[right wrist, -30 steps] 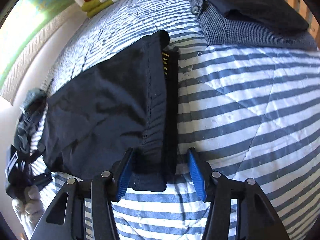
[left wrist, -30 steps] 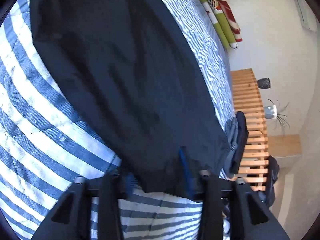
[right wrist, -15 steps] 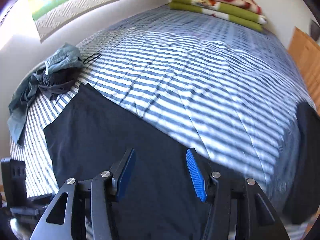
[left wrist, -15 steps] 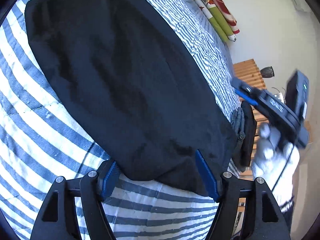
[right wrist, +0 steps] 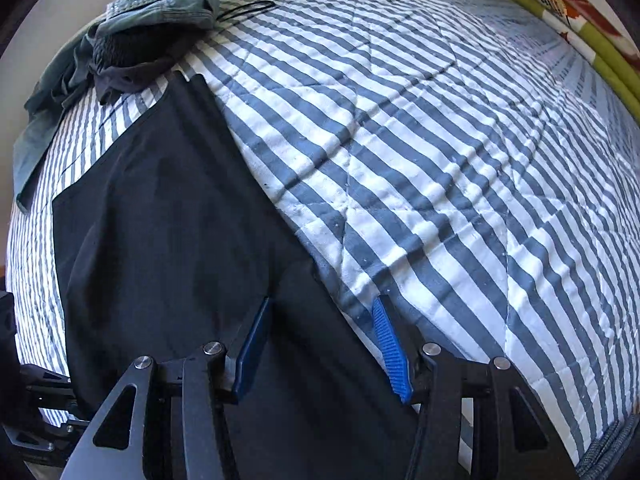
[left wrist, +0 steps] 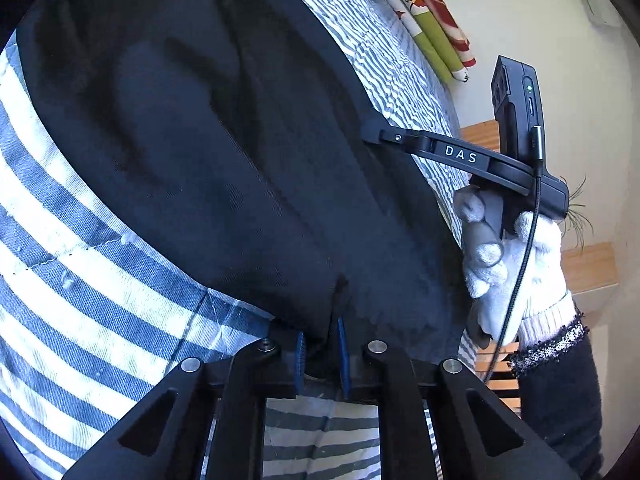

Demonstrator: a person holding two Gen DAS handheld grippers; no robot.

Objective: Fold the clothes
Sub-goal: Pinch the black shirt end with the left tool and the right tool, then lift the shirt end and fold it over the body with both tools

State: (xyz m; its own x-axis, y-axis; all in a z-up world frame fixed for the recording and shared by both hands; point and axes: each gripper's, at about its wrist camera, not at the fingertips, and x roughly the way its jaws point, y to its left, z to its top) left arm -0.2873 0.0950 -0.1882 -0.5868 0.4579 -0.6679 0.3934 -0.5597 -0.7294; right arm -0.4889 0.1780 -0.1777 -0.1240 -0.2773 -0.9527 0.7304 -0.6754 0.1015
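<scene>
Black cloth, a dark garment, lies spread flat on a blue-and-white striped quilt, where the left gripper has just closed its jaws to a narrow pinch on the garment's near hem. At the garment's right edge, the right gripper, held by a white-gloved hand, has been narrowing, its blue pads astride the edge but not yet pressing it.

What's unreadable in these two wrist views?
- Left wrist: black garment hem inside the left claw, bunched fabric hides the pads' contact.
- Left wrist: right claw tips merge with dark cloth.
- Right wrist: garment's near end, cut off behind the claw frame.
</scene>
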